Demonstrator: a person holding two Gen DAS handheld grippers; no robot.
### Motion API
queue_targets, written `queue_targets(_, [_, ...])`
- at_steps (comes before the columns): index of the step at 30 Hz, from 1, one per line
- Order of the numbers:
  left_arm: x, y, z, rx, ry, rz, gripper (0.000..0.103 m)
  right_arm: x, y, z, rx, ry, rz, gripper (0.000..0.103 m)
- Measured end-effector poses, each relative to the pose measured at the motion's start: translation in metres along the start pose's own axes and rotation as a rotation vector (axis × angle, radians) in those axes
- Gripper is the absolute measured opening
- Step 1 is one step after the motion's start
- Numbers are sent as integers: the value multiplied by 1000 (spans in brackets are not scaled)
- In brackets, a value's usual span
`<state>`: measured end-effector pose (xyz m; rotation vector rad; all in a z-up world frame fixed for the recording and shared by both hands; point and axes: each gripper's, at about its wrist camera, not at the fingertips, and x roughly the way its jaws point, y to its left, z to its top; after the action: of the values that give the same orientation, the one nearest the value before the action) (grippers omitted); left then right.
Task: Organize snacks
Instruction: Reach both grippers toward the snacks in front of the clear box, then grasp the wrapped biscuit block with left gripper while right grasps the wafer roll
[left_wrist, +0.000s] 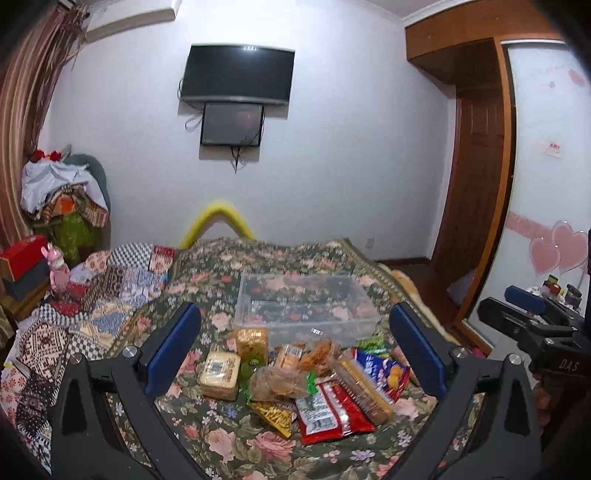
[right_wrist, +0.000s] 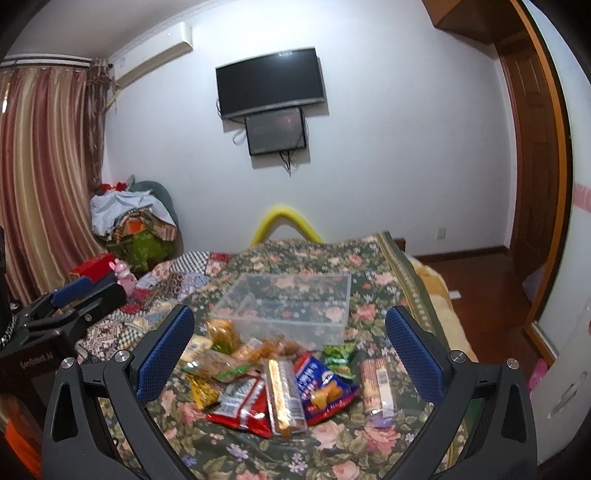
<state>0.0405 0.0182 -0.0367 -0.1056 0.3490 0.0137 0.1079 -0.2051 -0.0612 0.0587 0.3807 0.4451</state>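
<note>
Here I hold both tongs spread wide and empty above the bed (left_wrist: 229, 450), left tongs (left_wrist: 295, 350) and right tongs (right_wrist: 291, 354), so either can drop on a packet. The snacks (right_wrist: 280, 384) lie heaped at my six o'clock; the clear box (right_wrist: 291, 306) waits just beyond at twelve, still bare, ready for filling.

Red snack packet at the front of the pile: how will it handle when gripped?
The red snack packet looks like glossy film, so probably slippery and floppy. It lies flat and thin, likely light. Its edge sits under the clear-wrapped biscuit stack, so lifting may disturb that.
</note>
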Motion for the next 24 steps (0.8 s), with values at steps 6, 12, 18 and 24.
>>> queue_targets(6, [34,21,-16,-25,109,13,102,26,-27,-20,23,97,-59,103])
queue_targets(12, [71,47,-33,-6,218,55,89,55,-56,-38,61,203,-107,99])
queue_targets(18, [115,73,-51,-37,333,72,81,79,-80,-53,88,304,-133,87])
queue_targets(24, [154,100,-67,-35,448,64,70,101,-102,-70,104,388,-163,76])
